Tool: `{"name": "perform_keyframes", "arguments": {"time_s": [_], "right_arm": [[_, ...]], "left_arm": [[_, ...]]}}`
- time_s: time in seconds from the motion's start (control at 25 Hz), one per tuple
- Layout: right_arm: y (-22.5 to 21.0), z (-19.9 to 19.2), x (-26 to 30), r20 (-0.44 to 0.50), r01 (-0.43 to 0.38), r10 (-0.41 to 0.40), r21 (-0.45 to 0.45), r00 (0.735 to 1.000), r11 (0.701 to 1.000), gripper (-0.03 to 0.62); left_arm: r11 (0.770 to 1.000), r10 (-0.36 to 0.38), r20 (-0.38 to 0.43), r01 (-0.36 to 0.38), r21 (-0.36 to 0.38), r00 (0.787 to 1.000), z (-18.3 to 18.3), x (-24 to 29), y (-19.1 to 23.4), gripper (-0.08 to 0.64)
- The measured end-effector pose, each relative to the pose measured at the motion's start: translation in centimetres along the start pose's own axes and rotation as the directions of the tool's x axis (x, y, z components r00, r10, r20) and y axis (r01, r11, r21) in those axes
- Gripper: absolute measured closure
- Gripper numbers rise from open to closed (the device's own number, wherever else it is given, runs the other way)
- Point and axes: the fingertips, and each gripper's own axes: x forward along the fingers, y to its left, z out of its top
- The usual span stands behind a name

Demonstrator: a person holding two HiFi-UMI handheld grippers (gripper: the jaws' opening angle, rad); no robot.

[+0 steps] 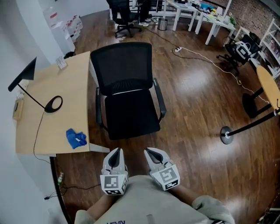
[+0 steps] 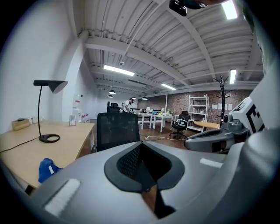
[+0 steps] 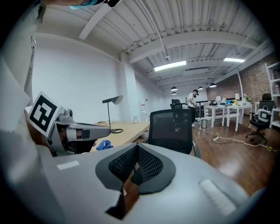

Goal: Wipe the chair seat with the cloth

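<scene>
Jaws together, nothing held: left gripper point(image 1: 116, 151), right gripper point(image 1: 153, 152), near of chair seat point(image 1: 131, 117) front edge. Blue cloth point(image 1: 76, 138) by desk point(image 1: 65, 98) near edge, left. Open floor point(image 1: 197, 100) right.

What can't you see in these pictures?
- Chair wheels: head view, hidden under the seat.
- Seat: right gripper view, hidden behind the right claw.
- Cloth: left gripper view, its lower part hidden behind the left claw.
- Things on the far tables: every view, too small to tell.
</scene>
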Motion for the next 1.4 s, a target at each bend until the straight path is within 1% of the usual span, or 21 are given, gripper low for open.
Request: {"name": "perform_keyframes", "arguments": {"time_s": [0.12, 0.24, 0.36, 0.44, 0.56, 0.68, 0.8, 1.08, 1.4], "right_arm": [[-0.3, -1.1, -2.6, 0.002, -0.043, 0.043, 0.013, 0.999, 0.999, 0.586], [-0.5, -1.6, -4.2, 0.005, -0.071, 0.071, 0.01, 0.997, 0.997, 0.586], [-0.2, -1.1, -5.7, 0.029, -0.062, 0.062, 0.013, 0.998, 0.998, 0.586], [0.0, -0.8, -6.3, 0.042, -0.046, 0.046, 0.002, 0.998, 0.999, 0.586], [0.5, -0.6, -6.4, 0.046, -0.024, 0.025, -0.024, 0.999, 0.999, 0.586], [1.3, -0.2, -6.6, 0.047, -0.001, 0.002, -0.009, 0.999, 1.0, 0.586], [1.7, 0.0, -6.2, 0.042, 0.014, -0.015, 0.01, 0.999, 1.0, 0.586], [3.5, 0.0, -5.2, 0.02, 0.023, -0.023, 0.012, 1.0, 1.0, 0.586], [4.1, 0.2, -4.5, 0.011, 0.042, -0.042, 0.015, 0.999, 0.999, 0.586]], "left_arm": [[1.0, 0.022, -0.027, -0.021, 0.018, 0.999, -1.5, -1.5, -3.4, 0.555], [0.998, 0.054, -0.047, -0.052, 0.04, 0.997, -2.5, -3.0, -4.9, 0.555], [0.997, 0.072, -0.046, -0.07, 0.042, 0.996, -2.6, -3.9, -5.3, 0.555], [0.997, 0.073, -0.026, -0.071, 0.041, 0.997, -2.3, -4.1, -5.5, 0.555], [0.997, 0.057, 0.004, -0.057, 0.045, 0.998, -1.5, -4.2, -5.4, 0.555], [0.998, 0.028, 0.032, -0.029, 0.058, 0.999, -0.6, -5.0, -5.3, 0.555], [0.998, 0.016, 0.049, -0.018, 0.056, 0.999, -0.1, -5.4, -4.5, 0.555], [1.0, 0.003, 0.038, -0.004, 0.029, 0.999, -0.7, -6.5, -2.0, 0.555], [0.998, -0.039, 0.03, 0.038, 0.044, 0.999, -0.5, -6.3, -1.4, 0.555]]}}
